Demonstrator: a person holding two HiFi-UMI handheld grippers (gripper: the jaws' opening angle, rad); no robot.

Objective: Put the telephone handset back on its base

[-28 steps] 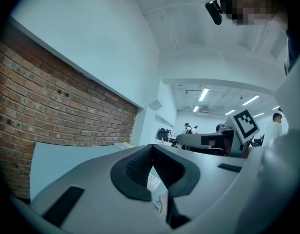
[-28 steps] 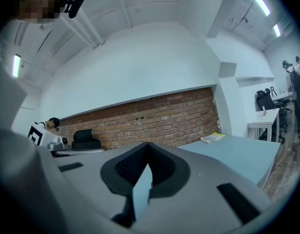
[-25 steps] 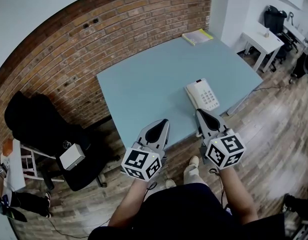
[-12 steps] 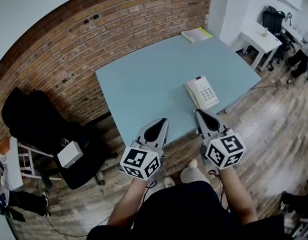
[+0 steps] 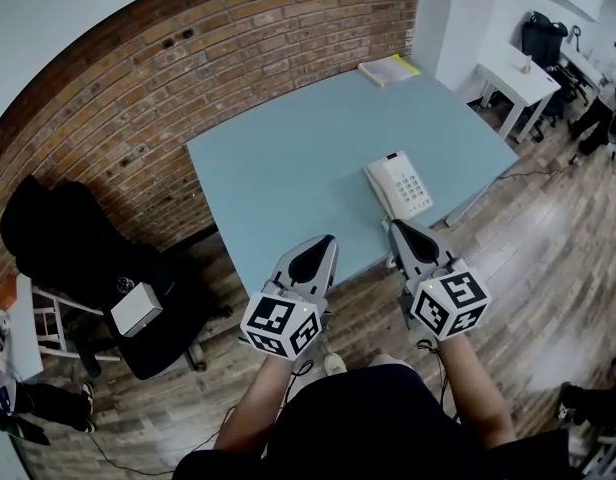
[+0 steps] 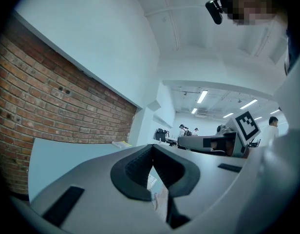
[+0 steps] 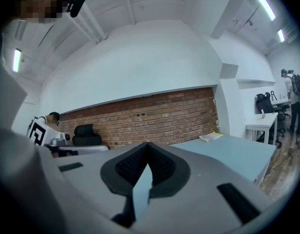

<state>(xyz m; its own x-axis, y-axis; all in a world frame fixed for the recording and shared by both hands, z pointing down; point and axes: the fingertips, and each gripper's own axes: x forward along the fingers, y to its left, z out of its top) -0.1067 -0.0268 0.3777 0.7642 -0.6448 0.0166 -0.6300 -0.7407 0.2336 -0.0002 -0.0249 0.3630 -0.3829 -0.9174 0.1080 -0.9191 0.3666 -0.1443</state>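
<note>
A white telephone [image 5: 400,187] with a keypad sits near the right front edge of the light blue table [image 5: 288,168]. Its handset [image 5: 379,189] lies along the left side of the base. Both grippers hover in front of the table edge, apart from the phone. The left gripper [image 5: 325,241] is shut and holds nothing; its jaws meet at the tip in the left gripper view [image 6: 152,146]. The right gripper [image 5: 397,224] is also shut and empty [image 7: 147,144], and its tip points at the table edge just below the phone.
A yellow book [image 5: 390,69] lies at the table's far corner. A brick wall [image 5: 188,78] runs behind the table. A black office chair [image 5: 88,258] with a white box [image 5: 133,311] stands at the left. A white side table [image 5: 523,80] stands at the far right on the wooden floor.
The table and phone have slid slightly up and left in the head view. The person's feet below have shifted. Both grippers keep their places and stay shut.
</note>
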